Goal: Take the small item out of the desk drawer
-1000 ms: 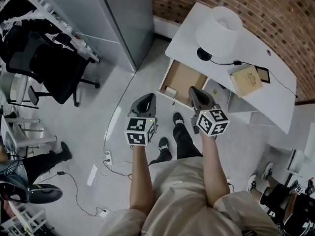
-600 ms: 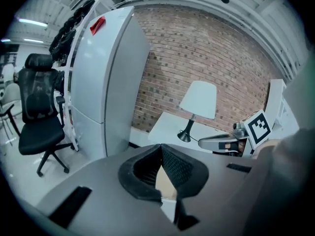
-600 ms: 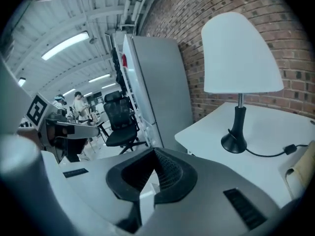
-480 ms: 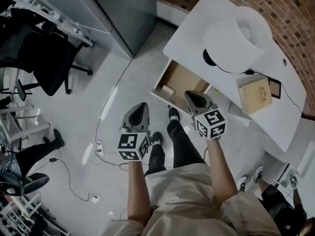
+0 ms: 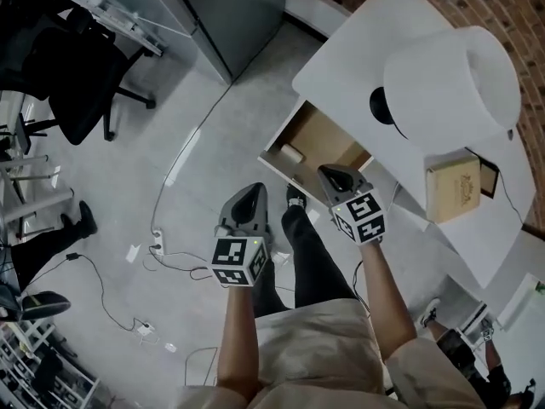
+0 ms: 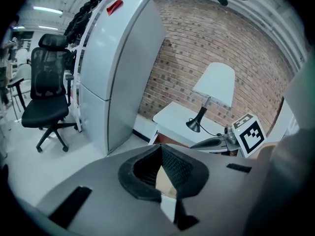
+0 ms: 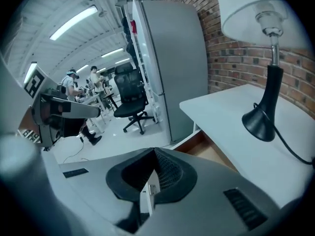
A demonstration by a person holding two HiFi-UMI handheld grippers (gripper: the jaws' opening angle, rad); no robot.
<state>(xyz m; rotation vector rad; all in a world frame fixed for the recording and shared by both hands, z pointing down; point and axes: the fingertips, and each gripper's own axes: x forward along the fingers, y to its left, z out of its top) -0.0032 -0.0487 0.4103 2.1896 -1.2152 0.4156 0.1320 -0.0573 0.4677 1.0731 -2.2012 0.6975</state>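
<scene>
The desk drawer [image 5: 328, 139] stands pulled out of the white desk [image 5: 353, 54], its brown inside showing. A small pale item [image 5: 292, 153] lies in the drawer's near left corner. My right gripper [image 5: 330, 174] hovers just over the drawer's front edge, jaws shut and empty. To its left my left gripper [image 5: 249, 193] hangs over the floor, short of the drawer, its jaws together with nothing in them. In the right gripper view the jaws [image 7: 153, 154] meet, with the drawer [image 7: 206, 146] beyond. The left gripper view's jaws [image 6: 161, 149] look shut too.
A lamp with a wide white shade [image 5: 451, 79] and black base [image 5: 381, 106] stands on the desk, beside a tan box [image 5: 460, 186]. A tall grey cabinet [image 5: 238, 7] and a black office chair [image 5: 81, 92] stand to the left. Cables [image 5: 162, 254] lie on the floor by my legs.
The desk and lamp have grown larger and shifted right in the head view. Both grippers sit a little lower in the frame, jaws unchanged.
</scene>
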